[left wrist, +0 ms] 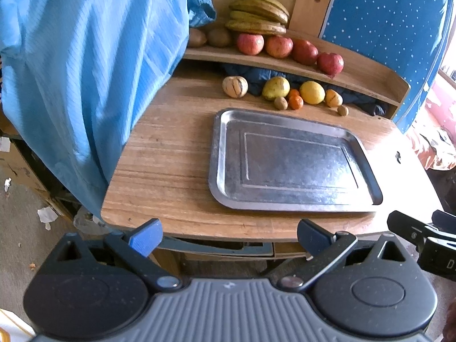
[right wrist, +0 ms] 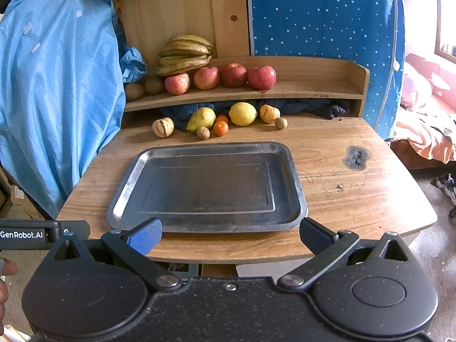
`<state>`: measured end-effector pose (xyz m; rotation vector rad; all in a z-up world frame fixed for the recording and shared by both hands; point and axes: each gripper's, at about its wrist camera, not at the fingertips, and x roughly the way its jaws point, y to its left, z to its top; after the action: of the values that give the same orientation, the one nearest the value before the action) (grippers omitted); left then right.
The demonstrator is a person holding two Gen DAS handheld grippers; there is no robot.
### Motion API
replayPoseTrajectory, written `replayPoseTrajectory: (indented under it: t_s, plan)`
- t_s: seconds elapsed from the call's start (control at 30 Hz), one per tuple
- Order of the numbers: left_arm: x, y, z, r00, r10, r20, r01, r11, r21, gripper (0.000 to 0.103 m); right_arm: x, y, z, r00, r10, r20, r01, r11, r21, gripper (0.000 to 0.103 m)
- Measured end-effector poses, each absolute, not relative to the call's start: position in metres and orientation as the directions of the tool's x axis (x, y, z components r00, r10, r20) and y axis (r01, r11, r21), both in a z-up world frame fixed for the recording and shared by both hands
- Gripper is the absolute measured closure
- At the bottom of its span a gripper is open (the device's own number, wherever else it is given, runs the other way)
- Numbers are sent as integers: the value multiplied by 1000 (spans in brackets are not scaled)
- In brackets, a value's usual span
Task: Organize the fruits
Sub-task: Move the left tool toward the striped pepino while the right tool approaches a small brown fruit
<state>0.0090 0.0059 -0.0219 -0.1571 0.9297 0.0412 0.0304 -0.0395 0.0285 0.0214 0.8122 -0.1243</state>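
An empty metal tray (left wrist: 228, 148) (right wrist: 293, 171) lies in the middle of the wooden table (left wrist: 171, 154) (right wrist: 356, 199). Behind it, loose fruit sits in a row: a striped melon (left wrist: 234, 86) (right wrist: 163, 127), a pear (left wrist: 275, 87) (right wrist: 201, 118), a lemon (left wrist: 312, 92) (right wrist: 242, 113), small oranges (left wrist: 295, 102) (right wrist: 221, 128) and walnuts (left wrist: 281, 103) (right wrist: 203, 132). On the shelf above are bananas (left wrist: 258, 14) (right wrist: 185, 54), several red apples (left wrist: 278, 46) (right wrist: 221, 77) and kiwis (left wrist: 219, 37) (right wrist: 134, 91). My left gripper (left wrist: 229, 238) and right gripper (right wrist: 230, 236) hover open at the table's near edge, holding nothing.
A light blue garment (left wrist: 85, 71) (right wrist: 57, 91) hangs along the table's left side. Dark cloth (right wrist: 313, 107) is stuffed under the shelf. A blue dotted panel (right wrist: 322, 14) stands behind. A dark burn mark (right wrist: 356, 156) is on the table's right part. A bed (right wrist: 427, 131) lies to the right.
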Motion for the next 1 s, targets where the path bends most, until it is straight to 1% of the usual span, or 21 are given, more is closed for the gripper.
replayPoseTrajectory:
  t_s: [0.33, 0.5, 1.0]
  plan:
    - [27, -4, -27, 550, -14, -835, -136, 985, -107, 1, 36, -54, 23, 644, -102, -758, 115, 993, -35, 1]
    - [49, -9, -28, 537, -11, -843, -164, 980, -116, 1, 56, -69, 17, 632, -84, -770, 98, 995, -28, 1]
    - [119, -16, -18, 541, 64, -839, -293, 949, -117, 1, 137, -108, 13, 639, 53, -767, -64, 998, 16, 0]
